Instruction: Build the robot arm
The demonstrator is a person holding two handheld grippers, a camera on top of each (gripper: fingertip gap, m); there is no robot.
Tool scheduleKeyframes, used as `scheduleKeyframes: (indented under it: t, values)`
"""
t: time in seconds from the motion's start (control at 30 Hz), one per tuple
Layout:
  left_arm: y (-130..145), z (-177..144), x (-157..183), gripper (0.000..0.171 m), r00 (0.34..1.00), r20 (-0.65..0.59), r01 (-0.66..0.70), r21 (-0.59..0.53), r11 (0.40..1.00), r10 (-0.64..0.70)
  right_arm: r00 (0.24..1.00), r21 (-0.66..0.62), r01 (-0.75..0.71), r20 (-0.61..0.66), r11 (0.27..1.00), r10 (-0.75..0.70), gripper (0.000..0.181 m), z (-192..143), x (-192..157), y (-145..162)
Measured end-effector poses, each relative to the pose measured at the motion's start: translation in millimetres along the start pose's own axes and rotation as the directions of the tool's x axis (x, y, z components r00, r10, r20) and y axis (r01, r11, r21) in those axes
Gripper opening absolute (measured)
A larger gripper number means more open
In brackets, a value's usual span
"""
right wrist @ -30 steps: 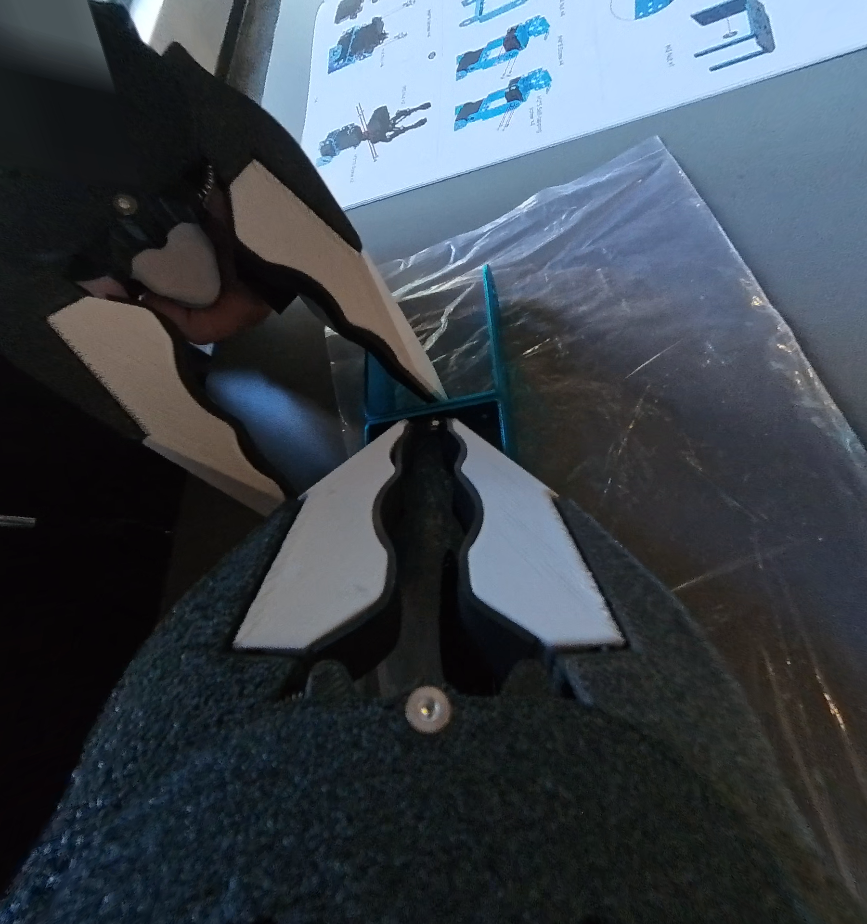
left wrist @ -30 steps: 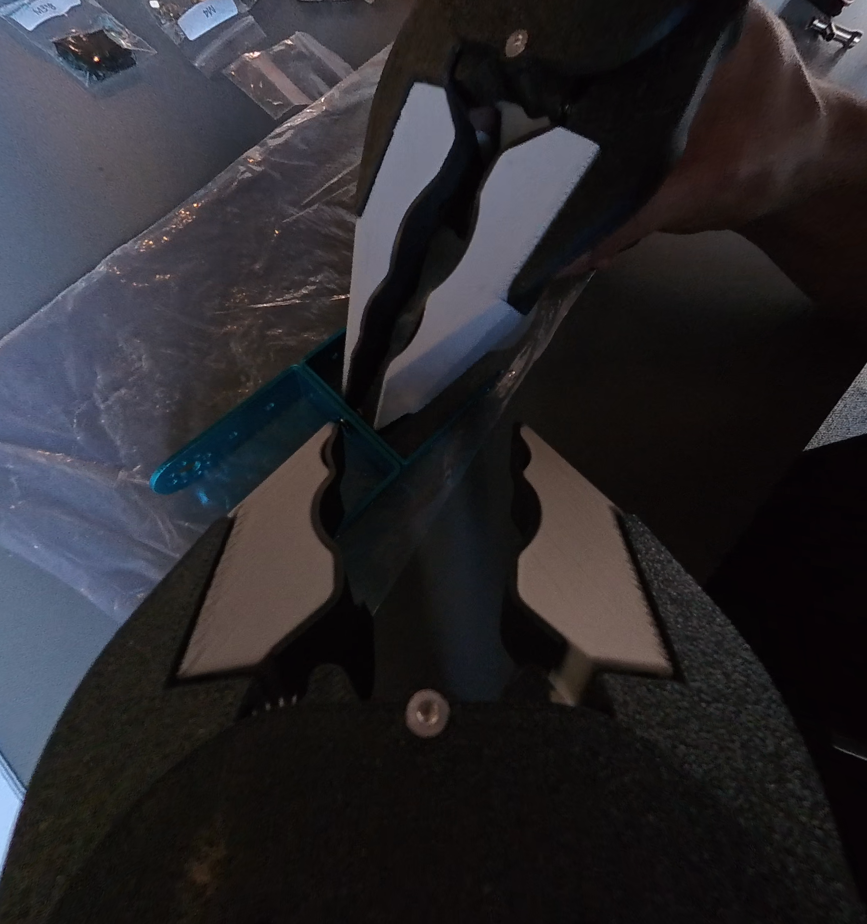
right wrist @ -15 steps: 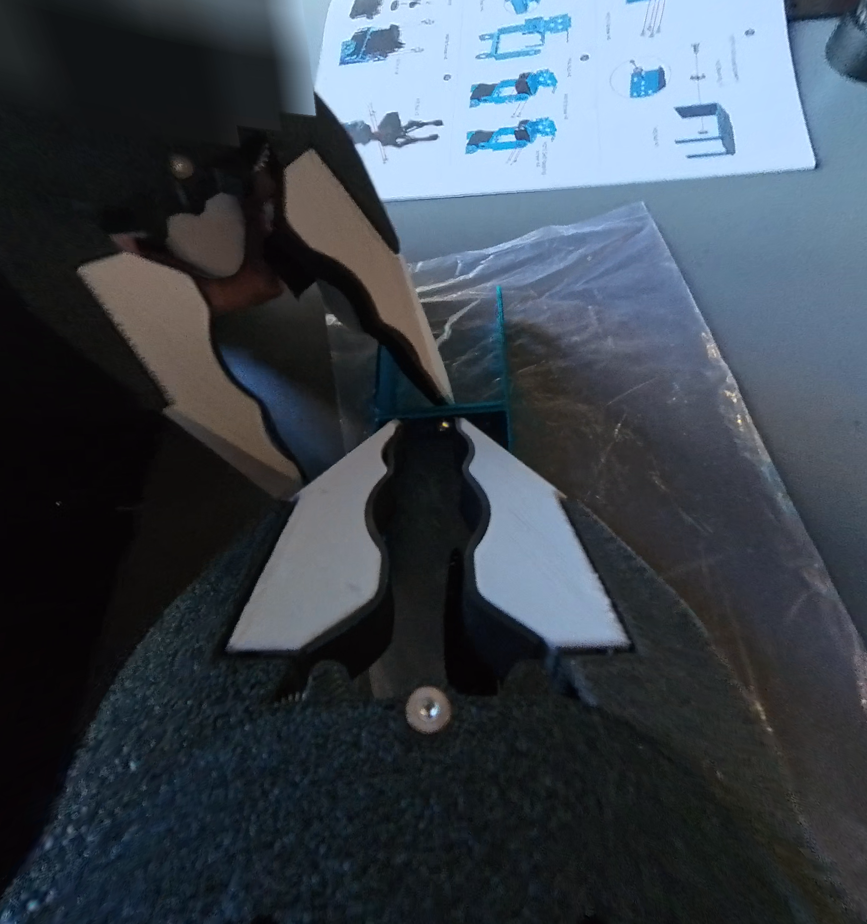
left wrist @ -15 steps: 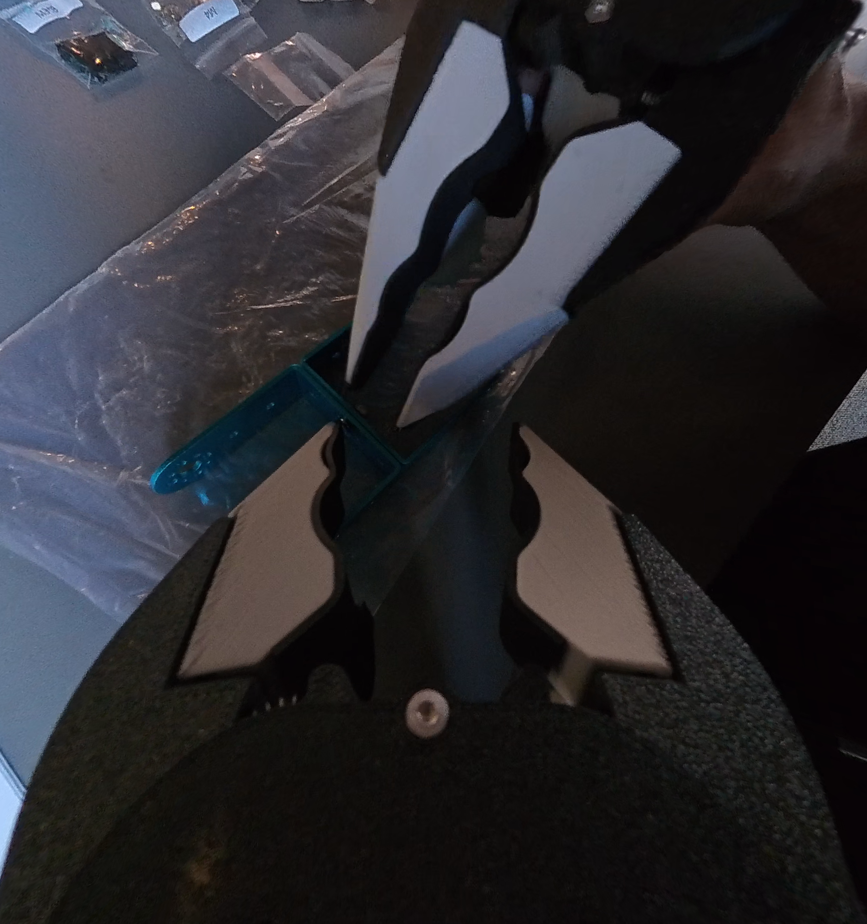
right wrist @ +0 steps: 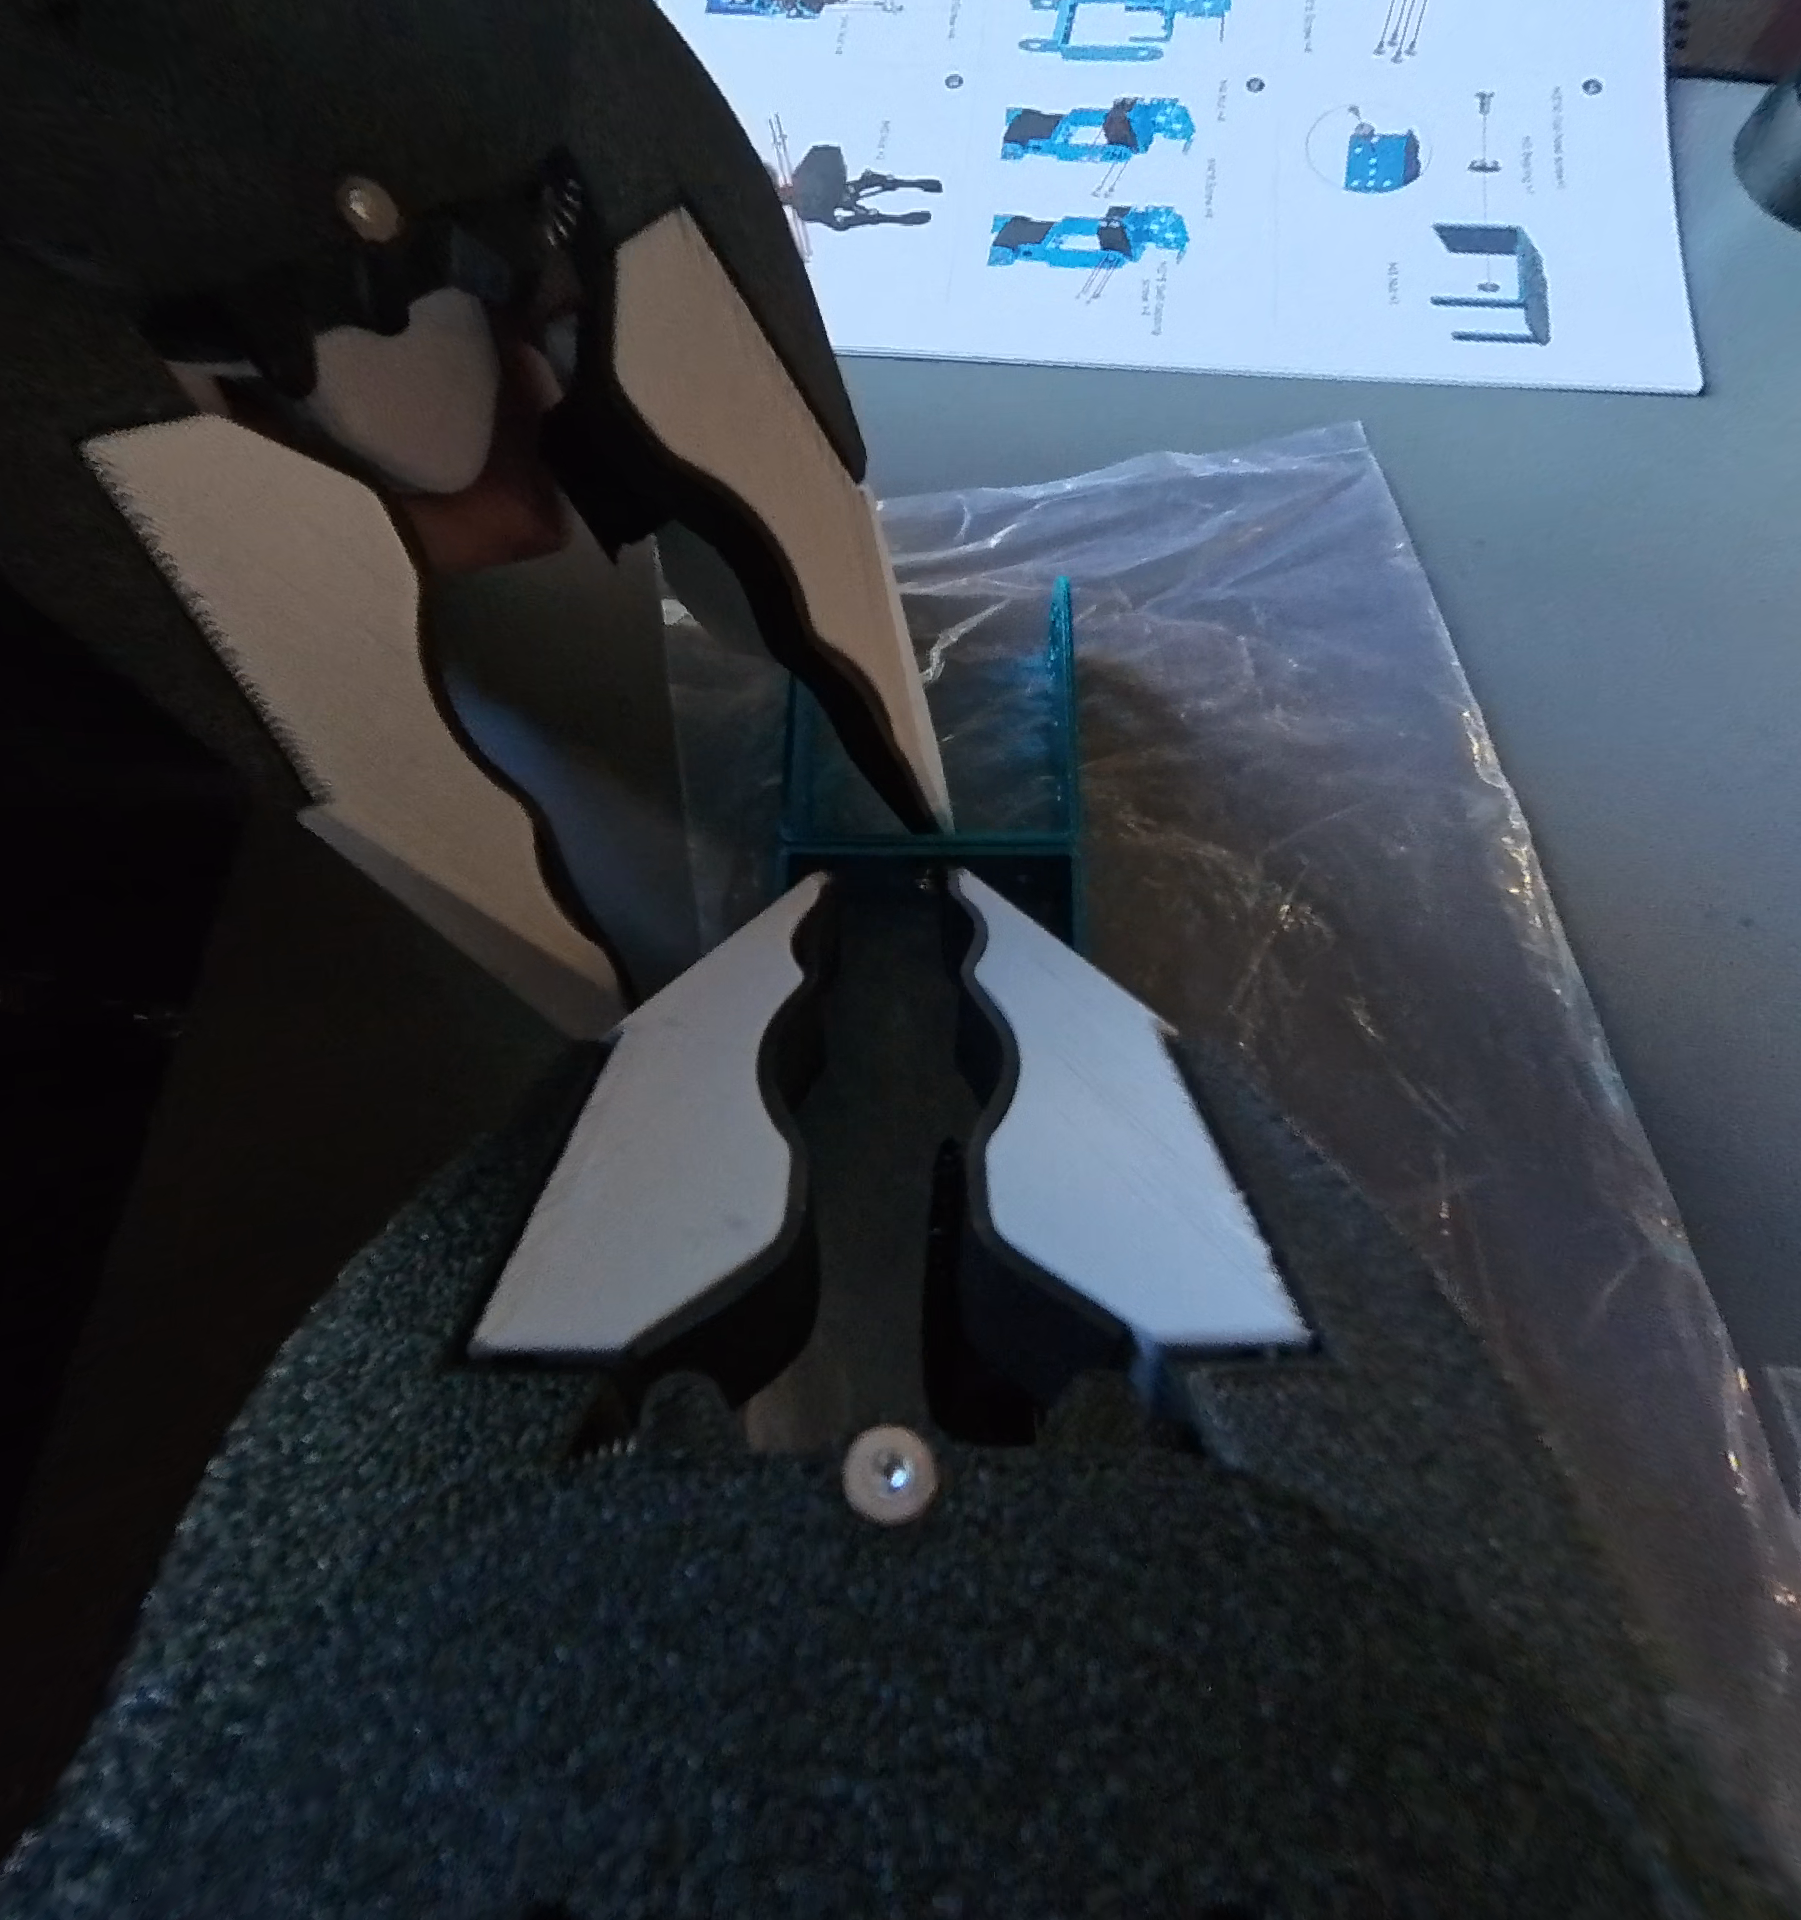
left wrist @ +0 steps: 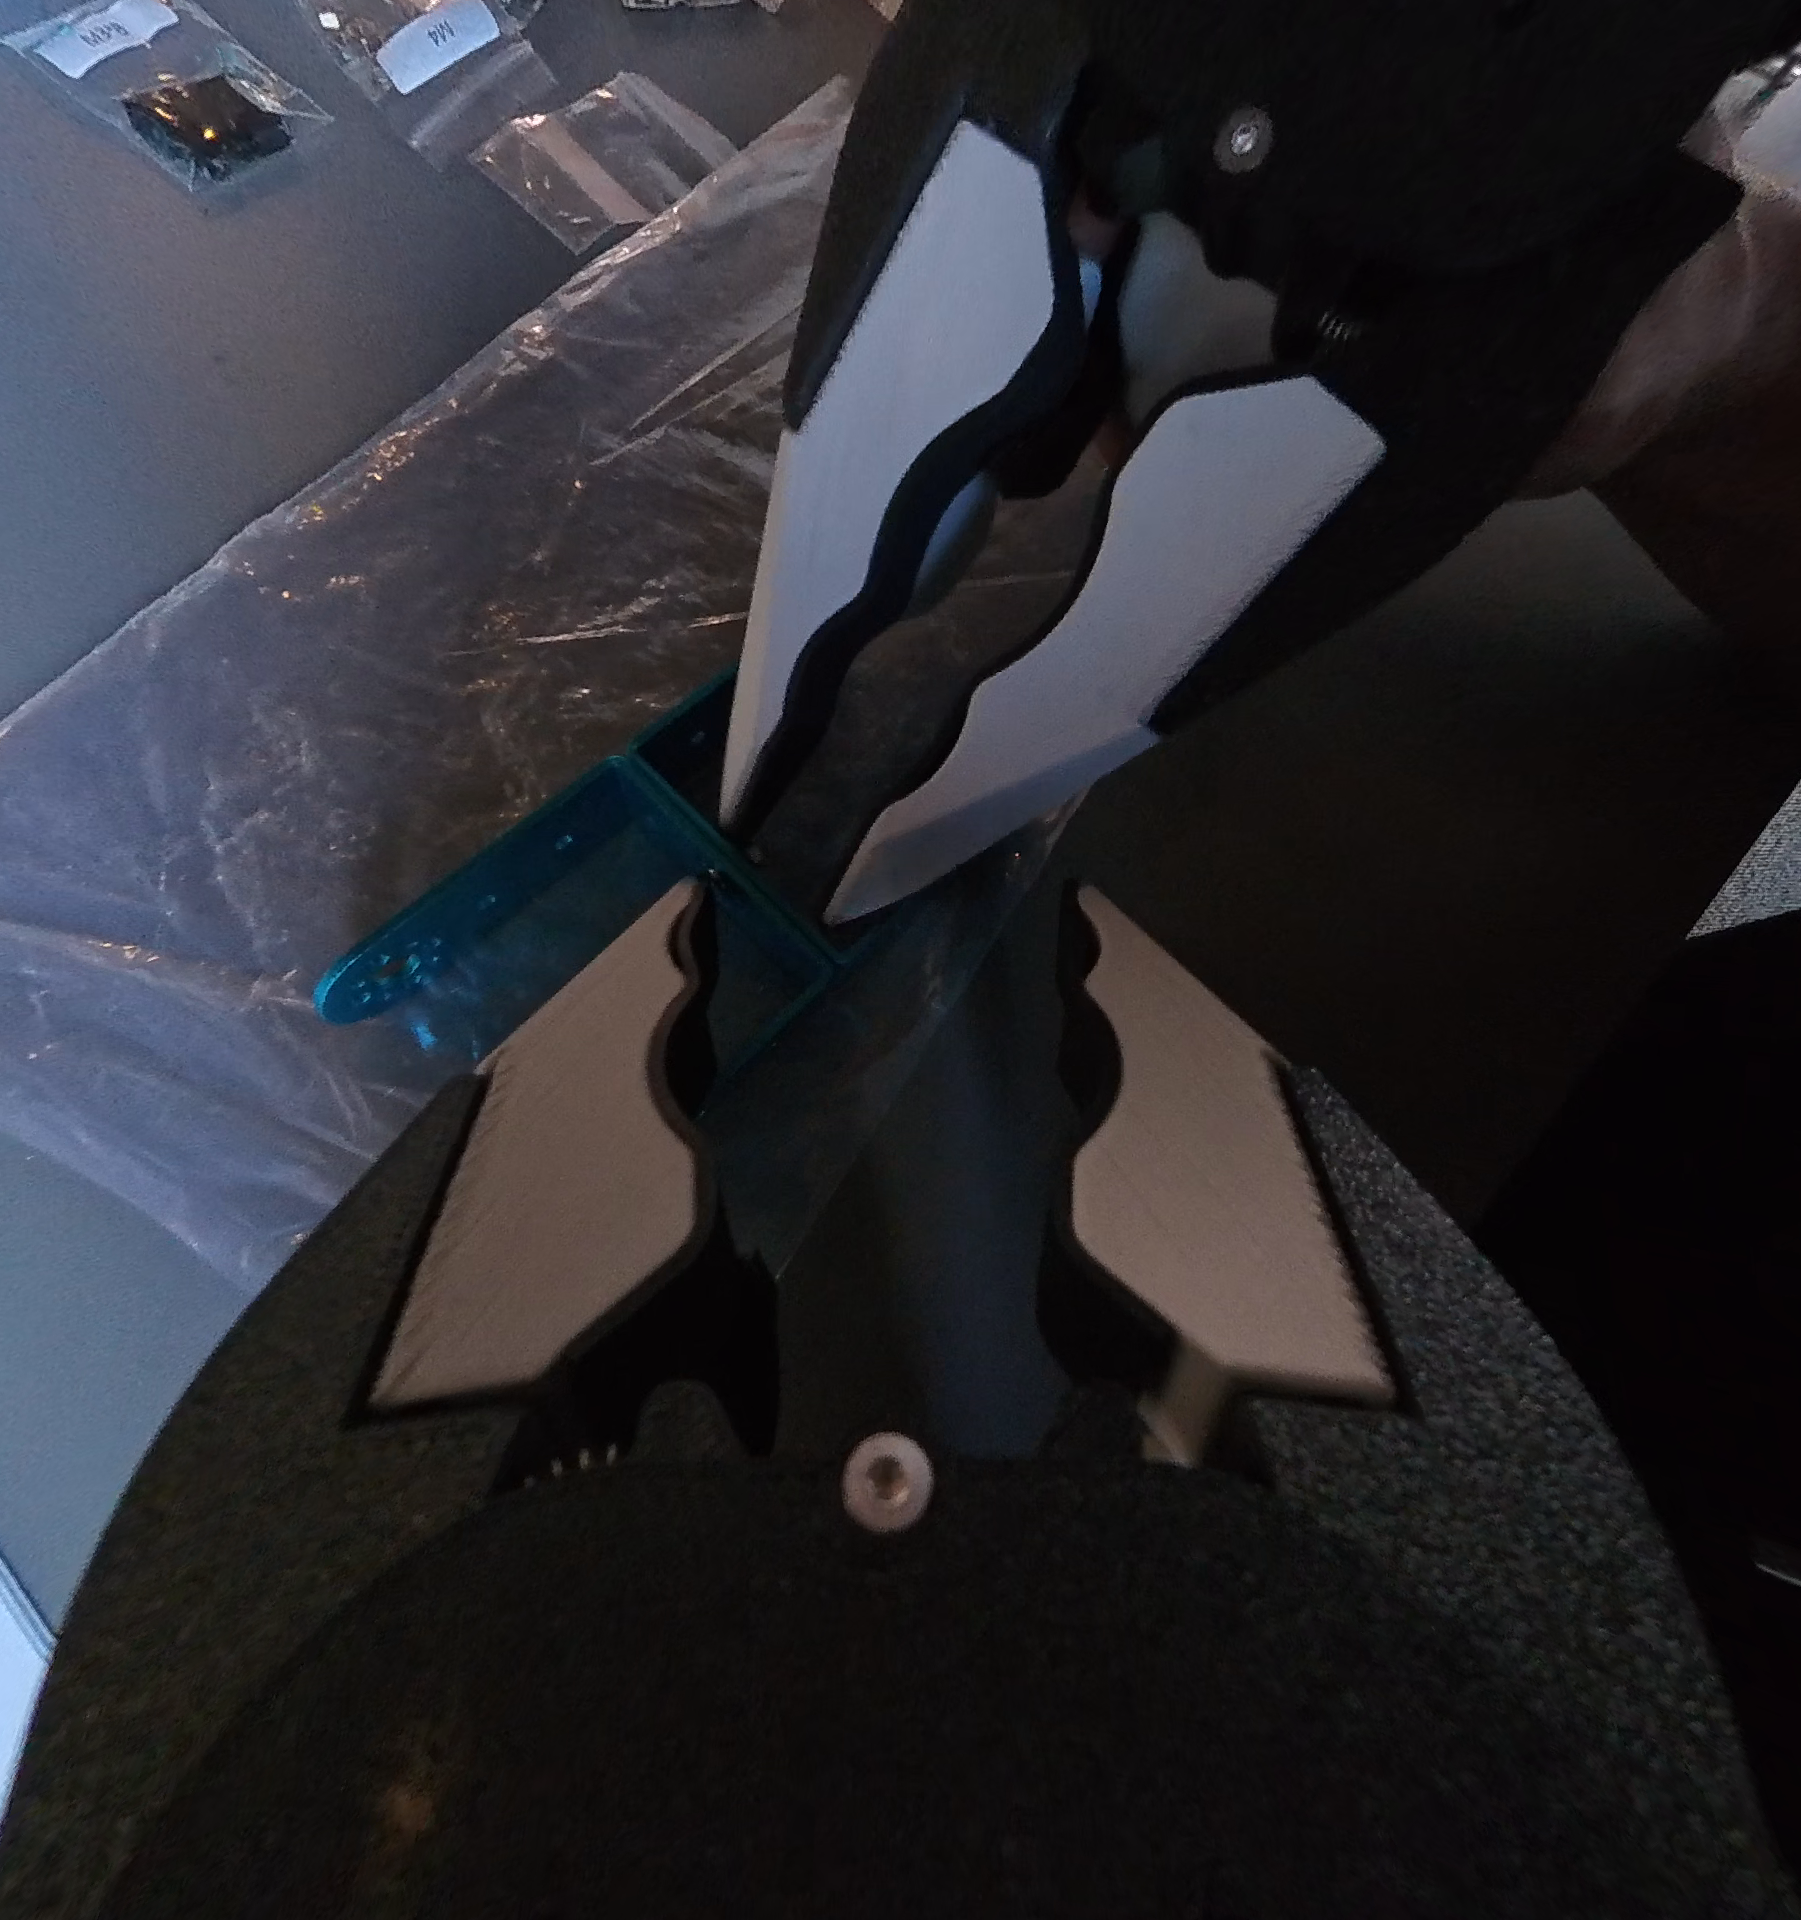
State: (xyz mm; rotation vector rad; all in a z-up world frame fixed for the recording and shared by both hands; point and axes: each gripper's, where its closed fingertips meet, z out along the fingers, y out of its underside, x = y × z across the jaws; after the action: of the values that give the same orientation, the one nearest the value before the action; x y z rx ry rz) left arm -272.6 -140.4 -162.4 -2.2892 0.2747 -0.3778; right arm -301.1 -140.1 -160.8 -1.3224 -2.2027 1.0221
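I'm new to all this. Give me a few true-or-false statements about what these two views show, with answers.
1. A teal metal bracket lies inside a clear plastic bag. True.
2. The left hand-held gripper is clamped shut. False: its fingers stand wide apart.
3. A printed sheet with diagrams lies beyond the bag. True.
4. The bracket is red. False: it is teal.
5. Small labelled bags lie farther back on the table. True.

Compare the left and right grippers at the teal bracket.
The left gripper gapes wide; the right gripper shows only a narrow gap. The left gripper has one tip at the teal bracket; the right gripper has both at its cross wall. Both have pale fingers and meet over the clear plastic bag.
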Motion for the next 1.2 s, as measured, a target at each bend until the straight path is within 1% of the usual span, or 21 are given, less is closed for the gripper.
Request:
scheduleKeyframes:
  t: [0.13,0.23,0.4,0.47,0.53,0.67,0.77,0.97,1.1,1.2]
  values:
    - [0.1,0.2,-0.1,0.066,1.000,0.001,-0.003,-0.001,1.000,0.003,1.000,0.012,0.003,-0.025,1.000,-0.003,0.018,-2.9,3.3,-2.0]
    - [0.0,0.1,0.1,0.065,1.000,-0.001,-0.003,-0.001,1.000,0.003,1.000,0.020,0.005,-0.009,1.000,-0.004,0.016,-4.0,0.4,-3.6]
    - [0.0,0.1,0.0,0.065,1.000,0.002,-0.003,0.000,1.000,0.003,1.000,-0.019,-0.001,-0.007,1.000,0.001,0.017,1.8,0.9,3.6]
    - [0.0,0.2,0.2,0.065,1.000,0.002,-0.004,0.001,1.000,0.004,1.000,0.006,0.015,-0.024,1.000,-0.015,0.016,-1.9,1.8,-1.5]
    - [-0.1,0.3,0.1,0.065,1.000,0.002,-0.004,0.000,1.000,0.004,1.000,0.018,0.013,-0.007,1.000,-0.013,0.016,-4.0,-0.7,-4.4]
    - [0.5,0.8,-0.5,0.065,1.000,0.011,-0.015,-0.007,1.000,0.016,1.000,0.013,0.009,-0.005,1.000,-0.009,0.016,-2.0,0.0,-2.7]
    - [0.9,1.5,-0.9,0.064,0.999,0.022,-0.028,-0.012,1.000,0.028,1.000,-0.021,-0.008,-0.011,1.000,0.008,0.017,0.4,3.7,4.9]
    - [1.2,1.8,-0.6,0.064,0.999,0.025,-0.031,-0.016,0.999,0.031,1.000,0.015,0.007,0.001,1.000,-0.007,0.016,-4.0,-0.4,-1.7]
    - [1.3,2.0,-0.4,0.064,0.999,0.028,-0.033,-0.016,0.999,0.034,1.000,-0.029,0.008,-0.012,1.000,-0.008,0.017,1.8,2.4,5.5]
    - [1.0,2.0,-0.3,0.064,0.999,0.027,-0.031,-0.015,0.999,0.032,1.000,0.000,0.012,-0.010,1.000,-0.012,0.017,-2.3,0.7,-0.4]
